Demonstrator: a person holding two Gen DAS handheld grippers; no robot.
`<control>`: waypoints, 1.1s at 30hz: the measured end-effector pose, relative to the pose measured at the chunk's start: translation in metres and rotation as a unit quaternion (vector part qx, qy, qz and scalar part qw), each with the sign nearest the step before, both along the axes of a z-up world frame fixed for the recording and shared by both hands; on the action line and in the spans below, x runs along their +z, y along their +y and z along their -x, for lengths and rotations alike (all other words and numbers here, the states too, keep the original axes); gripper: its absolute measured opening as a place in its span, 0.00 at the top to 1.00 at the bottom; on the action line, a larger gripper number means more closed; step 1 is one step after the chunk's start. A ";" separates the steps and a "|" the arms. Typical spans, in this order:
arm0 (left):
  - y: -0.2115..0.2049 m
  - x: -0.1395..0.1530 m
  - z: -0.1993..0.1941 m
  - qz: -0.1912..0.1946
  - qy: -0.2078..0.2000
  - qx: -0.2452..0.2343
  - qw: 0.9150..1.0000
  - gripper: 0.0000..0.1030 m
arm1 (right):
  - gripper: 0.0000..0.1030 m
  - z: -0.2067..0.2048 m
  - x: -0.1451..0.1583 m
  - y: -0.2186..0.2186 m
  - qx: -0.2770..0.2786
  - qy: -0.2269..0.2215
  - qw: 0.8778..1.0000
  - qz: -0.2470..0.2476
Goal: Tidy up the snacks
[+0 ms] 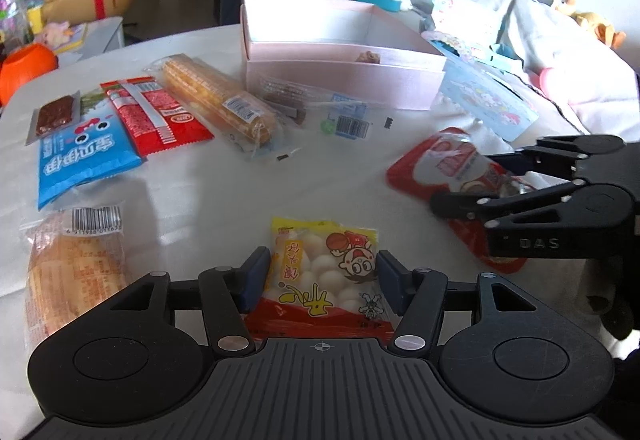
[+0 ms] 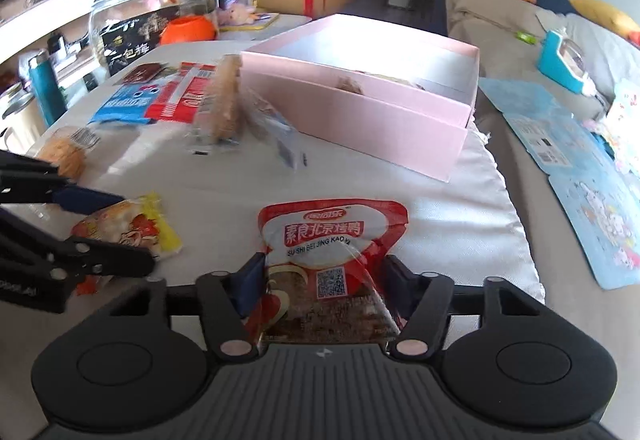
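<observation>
Your left gripper point(image 1: 318, 280) is half open and pressed on the yellow snack bag point(image 1: 324, 276); your right gripper point(image 2: 324, 286), also half open, pinches the red pouch point(image 2: 332, 240). Pink box point(image 2: 360, 112) at twelve o'clock; loose wrapped snacks point(image 1: 160, 116) at ten on the white tablecloth point(image 1: 280, 192).

Black tool point(image 1: 318, 280), blue pads point(image 1: 256, 276)

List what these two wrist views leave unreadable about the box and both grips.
- Pink box contents: both views, near wall hides all but a brown lump.
- Yellow snack bag near end: left wrist view, gripper body covers it.
- Red pouch near end: right wrist view, likewise.
- Corn pack: right wrist view, blurred.
</observation>
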State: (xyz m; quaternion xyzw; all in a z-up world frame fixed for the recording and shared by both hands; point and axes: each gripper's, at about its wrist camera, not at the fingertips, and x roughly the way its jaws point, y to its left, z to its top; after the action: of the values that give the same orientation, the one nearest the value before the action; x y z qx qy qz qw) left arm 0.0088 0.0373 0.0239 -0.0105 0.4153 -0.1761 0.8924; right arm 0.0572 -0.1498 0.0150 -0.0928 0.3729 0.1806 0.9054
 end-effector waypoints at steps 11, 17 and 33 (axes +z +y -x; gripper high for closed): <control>0.006 0.120 -0.043 0.093 -0.162 -0.017 0.982 0.39 | 0.43 -0.011 0.120 -0.044 -0.017 -0.118 0.988 -0.095; -0.007 0.123 -0.155 0.114 -0.124 0.004 0.986 0.39 | 0.27 -0.097 0.183 -0.037 -0.034 -0.147 0.977 -0.153; 0.101 0.064 -0.098 0.094 -0.068 0.117 0.986 0.45 | 0.23 -0.138 0.083 -0.030 -0.037 -0.048 0.994 -0.087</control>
State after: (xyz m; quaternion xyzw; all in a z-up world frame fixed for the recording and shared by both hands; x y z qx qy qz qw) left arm 0.1070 0.1387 0.0875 -0.1307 0.3315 -0.1094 0.9279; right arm 0.1956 -0.1796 0.0980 -0.0084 0.3148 0.1737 0.9331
